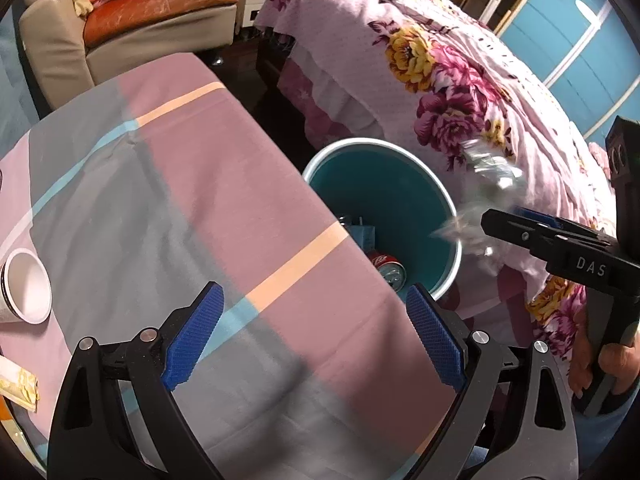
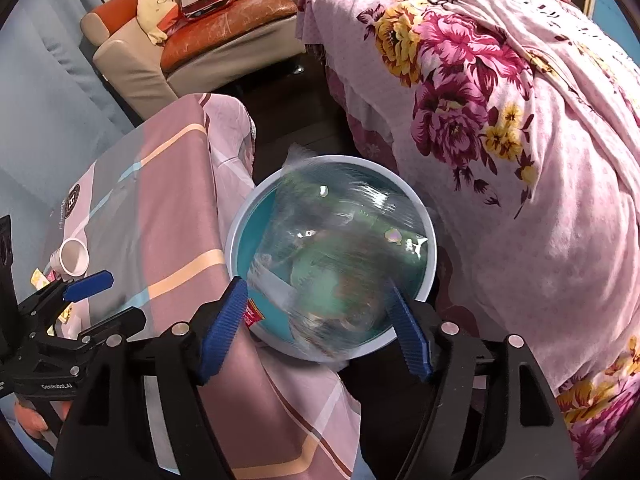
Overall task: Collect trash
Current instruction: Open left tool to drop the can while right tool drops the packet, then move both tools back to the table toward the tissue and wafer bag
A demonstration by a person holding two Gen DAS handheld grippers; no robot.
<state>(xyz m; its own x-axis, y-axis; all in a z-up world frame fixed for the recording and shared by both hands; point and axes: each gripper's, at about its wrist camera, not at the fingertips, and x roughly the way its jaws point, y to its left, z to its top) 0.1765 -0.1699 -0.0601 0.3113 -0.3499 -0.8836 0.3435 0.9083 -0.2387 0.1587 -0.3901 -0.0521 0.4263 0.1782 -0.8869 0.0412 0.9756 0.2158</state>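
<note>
The round bin sits in a narrow gap straight ahead of the right gripper, hemmed by the cloth-covered table on its left and the floral bedspread on its right. A clear plastic bag, blurred, fills the bin's mouth between the spread fingers. Ahead of the left gripper the tablecloth lies bare; a white cup stands far left.
</note>
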